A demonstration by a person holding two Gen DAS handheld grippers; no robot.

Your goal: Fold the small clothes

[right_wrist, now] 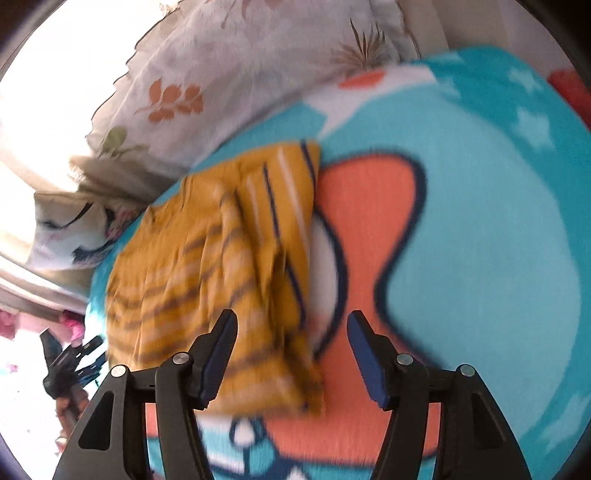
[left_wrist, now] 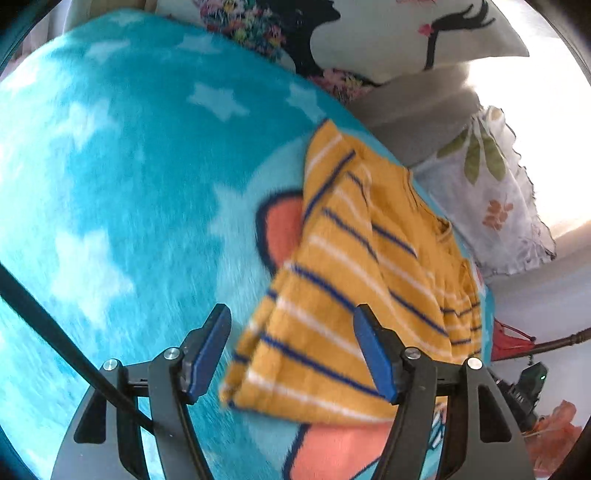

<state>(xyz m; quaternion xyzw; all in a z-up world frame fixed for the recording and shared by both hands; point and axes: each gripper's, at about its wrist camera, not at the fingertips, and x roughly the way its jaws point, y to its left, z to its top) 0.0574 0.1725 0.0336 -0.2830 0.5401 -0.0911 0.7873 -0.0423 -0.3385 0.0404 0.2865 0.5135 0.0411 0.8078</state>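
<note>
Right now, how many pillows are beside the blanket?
2: a leaf-print pillow near the yellow striped shirt, and an eyelash-print pillow beside it. Others may be hidden.

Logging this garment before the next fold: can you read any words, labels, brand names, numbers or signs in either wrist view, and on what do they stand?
None: no readable text in either view.
Yellow striped shirt: stripes only; no tag or print shows.
Turquoise star blanket: stars and cartoon shapes, no letters.
Eyelash-print pillow and floral pillow: pictures only.
The right wrist view is motion-blurred, so small print there could not be read anyway.
</note>
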